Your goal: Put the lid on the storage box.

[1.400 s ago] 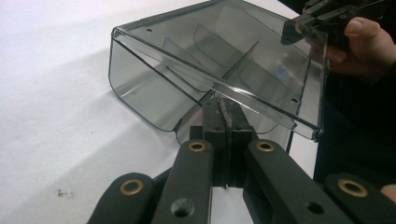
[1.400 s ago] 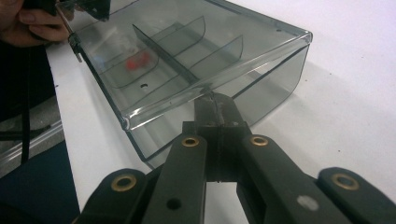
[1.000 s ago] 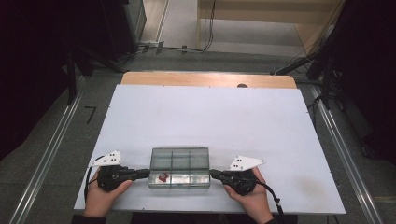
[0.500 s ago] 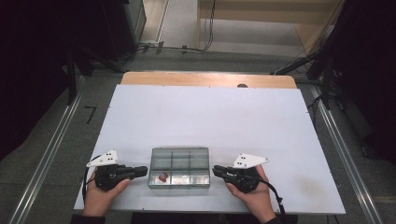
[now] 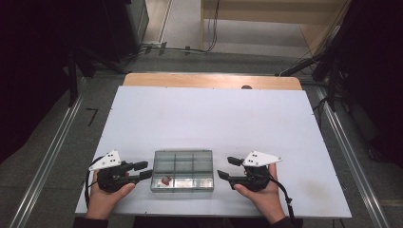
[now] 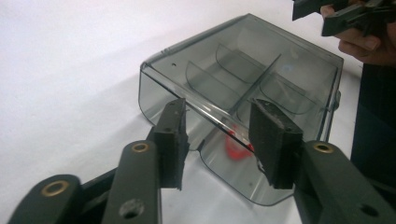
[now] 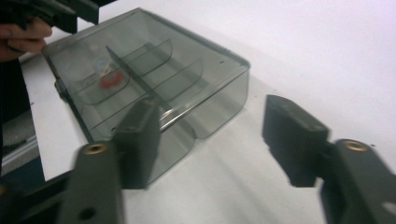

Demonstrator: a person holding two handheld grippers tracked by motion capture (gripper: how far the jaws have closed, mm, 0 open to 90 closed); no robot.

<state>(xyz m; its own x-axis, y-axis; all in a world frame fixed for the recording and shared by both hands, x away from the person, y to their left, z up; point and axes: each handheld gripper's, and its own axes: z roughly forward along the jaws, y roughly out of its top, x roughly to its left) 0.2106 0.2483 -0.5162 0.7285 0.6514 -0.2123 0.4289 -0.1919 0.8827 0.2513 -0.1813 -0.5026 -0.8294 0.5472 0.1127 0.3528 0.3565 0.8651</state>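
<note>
Sitting near the white table's (image 5: 228, 118) front edge, the smoky clear compartment box (image 5: 183, 170) is holding a small red piece (image 5: 165, 180). The left gripper (image 5: 145, 170) and right gripper (image 5: 223, 167) are flanking its ends, apart from it. Both have just been opening, jaws spread and pinching nothing.

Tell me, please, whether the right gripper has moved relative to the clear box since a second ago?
Yes. The right gripper has backed off rightward from the clear box, its jaws having just been opening, with nothing between them.

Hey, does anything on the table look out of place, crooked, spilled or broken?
Nothing stands out. The clear box sits flat and square on the table, lid shut, with one small red item inside a near-left compartment. No spill or damage shows.
</note>
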